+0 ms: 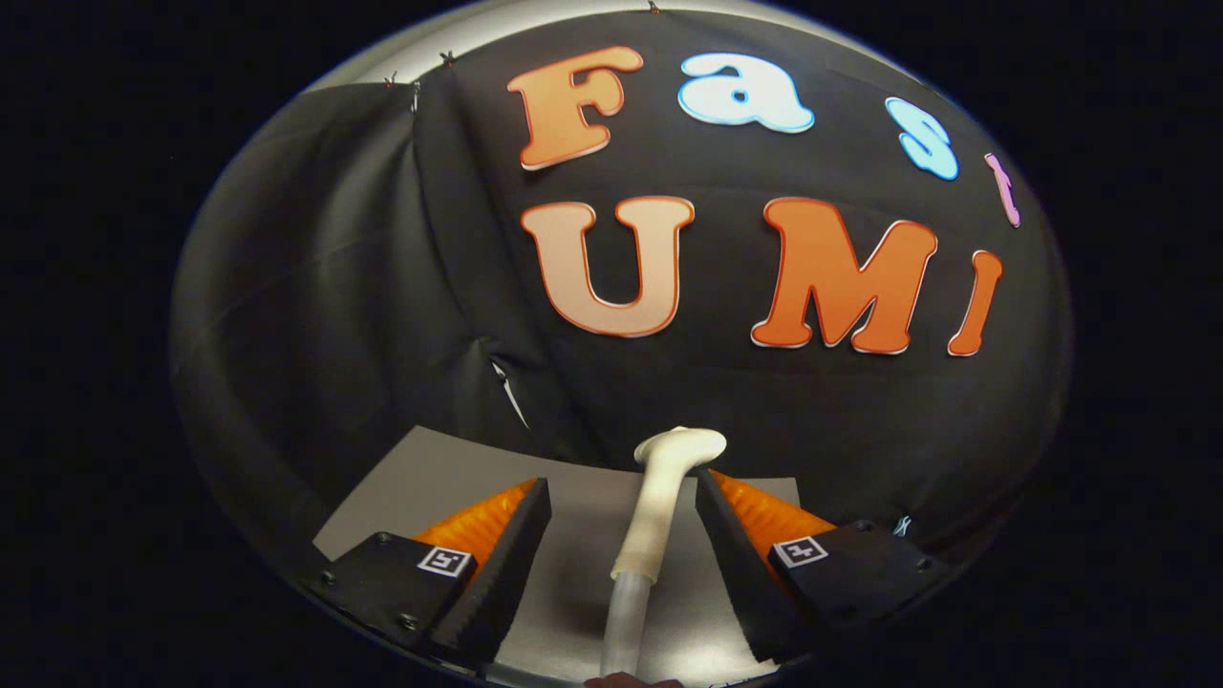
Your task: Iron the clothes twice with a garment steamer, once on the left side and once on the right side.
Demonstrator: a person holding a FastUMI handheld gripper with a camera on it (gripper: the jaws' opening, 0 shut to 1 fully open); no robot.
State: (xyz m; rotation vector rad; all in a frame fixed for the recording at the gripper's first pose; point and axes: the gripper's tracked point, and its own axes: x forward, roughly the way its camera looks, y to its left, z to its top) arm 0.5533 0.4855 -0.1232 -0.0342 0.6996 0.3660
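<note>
Two fingers [621, 535] stick out at the bottom of the gripper view, and they are spread wide apart. Between them lies the garment steamer [659, 506], a long pale wand. Its thin tube end is closest to the camera, and it gets thicker as it runs forward. At the far end it bends into a wide, flat head [681, 444], which sits just past the fingertips. The wand lies nearer to the right finger [740, 573] than to the left finger [497, 564]. The head looks very close to the tip of the right finger, but I cannot tell if they touch. The left finger is well away from the wand, with a bare gap between. So the fingers are not squeezing the steamer, and they hold nothing.

Under the wand and the fingers is a flat grey tabletop [573, 535]. The fingers point forward over it and a little down toward it. Each finger has a small square marker [446, 561] on its base.

Beyond the tabletop hangs the black cloth wall [382, 287] of the booth. It has folds in it on the left side. A small opening in the cloth [508, 390] shows a thin light strip, just past the far edge of the tabletop.
</note>
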